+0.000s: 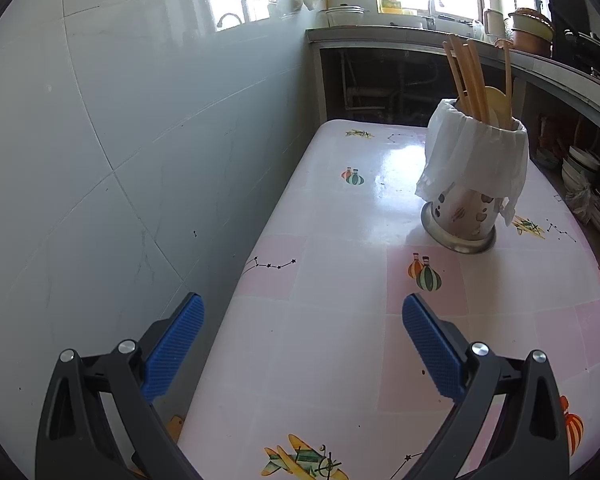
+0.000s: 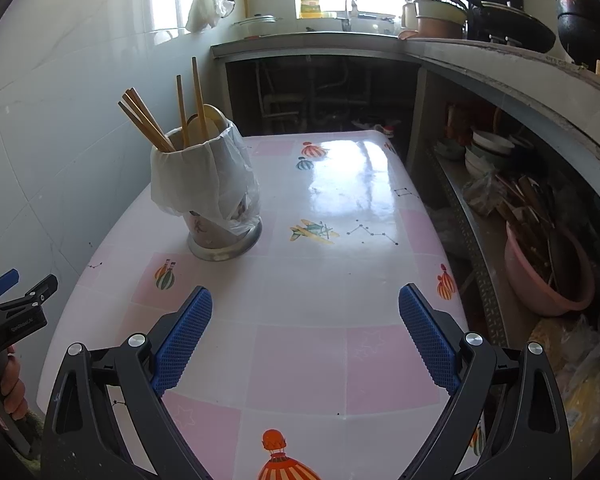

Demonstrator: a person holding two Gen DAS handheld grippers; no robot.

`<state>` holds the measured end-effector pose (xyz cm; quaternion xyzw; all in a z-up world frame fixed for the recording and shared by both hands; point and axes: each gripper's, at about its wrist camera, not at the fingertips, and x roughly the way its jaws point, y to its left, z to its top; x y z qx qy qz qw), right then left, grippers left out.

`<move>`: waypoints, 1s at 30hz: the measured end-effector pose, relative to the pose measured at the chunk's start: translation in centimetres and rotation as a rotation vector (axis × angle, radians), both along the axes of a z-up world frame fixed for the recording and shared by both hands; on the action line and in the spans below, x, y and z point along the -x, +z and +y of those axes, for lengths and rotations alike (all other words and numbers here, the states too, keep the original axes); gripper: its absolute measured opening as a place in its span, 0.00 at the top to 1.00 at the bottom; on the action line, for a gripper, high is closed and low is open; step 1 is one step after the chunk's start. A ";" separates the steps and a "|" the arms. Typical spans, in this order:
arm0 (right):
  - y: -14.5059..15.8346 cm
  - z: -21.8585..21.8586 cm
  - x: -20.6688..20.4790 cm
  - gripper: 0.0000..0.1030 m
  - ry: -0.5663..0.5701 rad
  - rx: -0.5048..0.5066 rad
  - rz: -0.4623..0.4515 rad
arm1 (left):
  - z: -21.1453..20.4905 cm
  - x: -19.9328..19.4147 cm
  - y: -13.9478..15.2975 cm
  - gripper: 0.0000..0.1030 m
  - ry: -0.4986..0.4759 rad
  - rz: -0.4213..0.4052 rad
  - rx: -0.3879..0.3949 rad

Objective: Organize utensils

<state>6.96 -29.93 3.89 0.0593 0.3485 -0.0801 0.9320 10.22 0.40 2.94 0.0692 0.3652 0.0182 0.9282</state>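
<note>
A metal utensil holder [image 1: 466, 220] [image 2: 220, 236] with a white plastic bag draped over its rim stands upright on the pink-and-white table [image 1: 320, 340] [image 2: 308, 288]. Several wooden chopsticks [image 1: 466, 76] [image 2: 148, 120] and a pale wooden spoon [image 1: 496, 100] [image 2: 208, 120] stick out of it. My left gripper [image 1: 302, 312] hangs open over the table's left edge, well short of the holder, with nothing between its blue pads. My right gripper [image 2: 306, 304] is open over the table's near half, the holder ahead and to its left. The left gripper [image 2: 8, 292] also shows at the right wrist view's left edge.
A tiled wall [image 1: 120, 160] runs along the table's left side. A counter [image 2: 480, 56] with pots and a pan wraps round the back and right. Shelves below hold bowls [image 2: 488, 148] and a pink basin [image 2: 548, 276] of utensils. A hand [image 2: 12, 384] grips the left tool.
</note>
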 end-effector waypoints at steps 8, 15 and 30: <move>-0.2 -0.5 0.0 0.12 -0.012 0.009 0.003 | 1.8 -0.3 0.2 0.05 0.042 -0.004 0.014; -0.1 -1.3 0.2 0.12 -0.036 0.011 0.001 | 2.5 -0.4 0.2 0.05 0.061 -0.007 0.027; -0.1 -1.1 0.1 0.12 -0.034 0.013 0.000 | 2.5 -0.3 0.3 0.05 0.054 -0.006 0.039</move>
